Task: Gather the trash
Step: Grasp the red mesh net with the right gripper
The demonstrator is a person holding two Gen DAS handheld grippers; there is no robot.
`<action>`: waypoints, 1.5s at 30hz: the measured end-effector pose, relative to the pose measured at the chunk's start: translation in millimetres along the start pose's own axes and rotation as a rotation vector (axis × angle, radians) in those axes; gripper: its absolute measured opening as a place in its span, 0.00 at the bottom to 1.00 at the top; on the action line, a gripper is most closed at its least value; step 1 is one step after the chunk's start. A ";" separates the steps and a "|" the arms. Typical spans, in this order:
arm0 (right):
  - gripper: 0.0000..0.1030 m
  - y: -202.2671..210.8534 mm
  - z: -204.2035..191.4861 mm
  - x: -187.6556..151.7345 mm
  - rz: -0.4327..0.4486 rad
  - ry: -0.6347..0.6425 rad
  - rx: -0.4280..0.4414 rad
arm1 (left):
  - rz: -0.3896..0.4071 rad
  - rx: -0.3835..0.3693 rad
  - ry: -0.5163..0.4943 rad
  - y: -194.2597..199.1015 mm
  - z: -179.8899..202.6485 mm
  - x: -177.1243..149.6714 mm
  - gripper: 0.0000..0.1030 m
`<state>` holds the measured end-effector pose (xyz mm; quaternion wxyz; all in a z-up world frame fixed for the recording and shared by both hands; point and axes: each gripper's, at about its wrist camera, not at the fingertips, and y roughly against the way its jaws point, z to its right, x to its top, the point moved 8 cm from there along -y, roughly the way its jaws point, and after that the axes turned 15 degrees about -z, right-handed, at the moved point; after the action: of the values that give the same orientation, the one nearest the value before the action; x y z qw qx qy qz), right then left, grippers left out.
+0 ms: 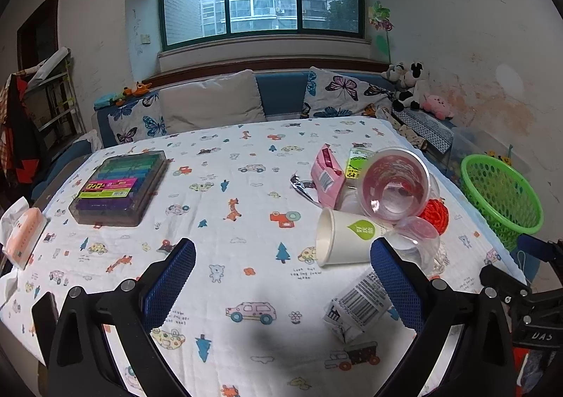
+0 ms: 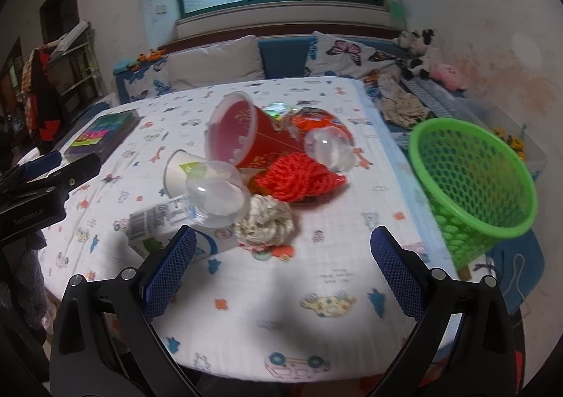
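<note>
Overhead, two grippers are hovering above a table of scattered trash.

Left gripper (image 1: 283, 258): jaws are standing wide apart, gripping nothing, above the table's near edge.
Right gripper (image 2: 283, 249): jaws are likewise spread and empty, pointing toward the trash pile.
Table (image 1: 246, 150): a white cloth with cartoon cars and animals is covering it.
Trash pile: it is lying on the table's right half, near the basket.
Paper cup (image 1: 346, 238): white, lying on its side, mouth facing left, just beyond the left gripper's right finger.
Red cup (image 2: 246, 134): clear plastic, tipped over, resting on the pile's far side.
Domes: one clear lid (image 2: 214, 194) is sitting against the paper cup; another (image 2: 329, 149) is lying beside the red cup.
Net (image 2: 299, 180): a red mesh bundle is sitting between the two domes.
Wad (image 2: 264, 224): crumpled paper is lying nearest the right gripper.
Carton (image 1: 359, 305): flattened, barcode showing, lying beside the left gripper's right finger.
Pouch (image 1: 327, 177): pink, leaning behind the paper cup.
Basket (image 2: 492, 221): green, tilted, sitting off the table's right edge.
Marker case (image 1: 119, 186): resting on the table's left side, well apart from the trash.
</note>
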<state>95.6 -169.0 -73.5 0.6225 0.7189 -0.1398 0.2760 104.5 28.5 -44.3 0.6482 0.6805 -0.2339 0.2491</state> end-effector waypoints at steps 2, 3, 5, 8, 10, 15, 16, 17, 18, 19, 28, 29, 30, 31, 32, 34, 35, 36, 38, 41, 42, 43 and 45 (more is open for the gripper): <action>0.94 -2.9 -4.7 3.8 -0.002 0.006 0.027 | -0.001 0.004 0.004 -2.4 -3.2 2.1 0.94; 0.94 -4.1 -6.5 5.8 -0.002 0.011 0.033 | -0.002 0.006 0.006 -3.0 -4.7 2.8 0.94; 0.93 -7.0 -9.2 9.4 -0.001 0.018 0.044 | -0.006 0.009 0.013 -5.0 -7.7 4.3 0.94; 0.92 -13.1 -13.6 13.6 -0.012 0.025 0.063 | -0.013 0.010 0.024 -8.9 -12.2 6.6 0.94; 0.89 -17.1 -17.6 15.8 -0.017 0.032 0.083 | -0.018 0.011 0.029 -11.2 -14.4 7.8 0.94; 0.87 -24.3 -19.4 24.5 -0.022 0.047 0.100 | -0.027 0.017 0.042 -17.1 -20.6 10.3 0.94; 0.86 -25.7 -18.9 25.4 -0.026 0.047 0.107 | -0.031 0.017 0.045 -18.4 -21.4 10.7 0.94; 0.86 -26.5 -18.5 26.6 -0.029 0.049 0.110 | -0.036 0.014 0.048 -20.1 -22.3 10.9 0.94; 0.86 -26.7 -16.7 27.2 -0.028 0.047 0.102 | -0.039 0.010 0.051 -21.4 -22.9 11.0 0.94; 0.86 -27.5 -12.3 28.3 -0.023 0.041 0.084 | -0.041 0.008 0.051 -22.4 -22.7 11.0 0.94; 0.79 -44.1 33.9 26.9 -0.065 -0.063 0.086 | -0.053 -0.052 0.006 -26.8 -3.2 9.1 0.93; 0.78 -46.5 38.7 27.9 -0.071 -0.079 0.095 | -0.054 -0.059 -0.003 -27.6 0.9 9.0 0.93; 0.77 -49.4 42.6 29.4 -0.075 -0.091 0.106 | -0.055 -0.065 -0.012 -28.0 5.0 8.8 0.93; 0.76 -51.3 44.7 30.6 -0.079 -0.100 0.115 | -0.054 -0.073 -0.022 -27.9 9.8 8.1 0.93; 0.76 -54.6 47.3 32.4 -0.085 -0.111 0.126 | -0.055 -0.086 -0.033 -28.0 15.0 7.5 0.93; 0.76 -62.7 51.6 35.9 -0.106 -0.136 0.158 | -0.057 -0.113 -0.055 -28.3 24.5 7.0 0.93; 0.76 -67.7 53.7 38.4 -0.114 -0.152 0.177 | -0.057 -0.121 -0.063 -28.8 27.6 7.2 0.93; 0.76 -72.1 55.5 41.3 -0.120 -0.167 0.192 | -0.057 -0.134 -0.078 -28.5 33.0 7.1 0.93; 0.76 -79.1 56.4 45.8 -0.128 -0.189 0.217 | -0.056 -0.156 -0.102 -28.3 41.0 6.8 0.93; 0.76 -93.1 55.8 53.0 -0.151 -0.217 0.252 | -0.059 -0.190 -0.140 -29.1 54.8 7.1 0.93; 0.76 -98.7 57.1 54.3 -0.159 -0.226 0.260 | -0.066 -0.208 -0.156 -30.1 61.2 7.1 0.93; 0.76 -102.1 57.5 55.1 -0.166 -0.235 0.273 | -0.070 -0.218 -0.166 -30.9 65.0 7.2 0.93; 0.71 -111.4 58.8 55.2 -0.188 -0.261 0.309 | -0.081 -0.241 -0.189 -33.9 74.2 7.0 0.93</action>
<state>214.0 -197.6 -137.4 0.5044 0.8452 -0.1076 0.1397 134.3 -43.8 -68.4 0.7097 0.6270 -0.2948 0.1277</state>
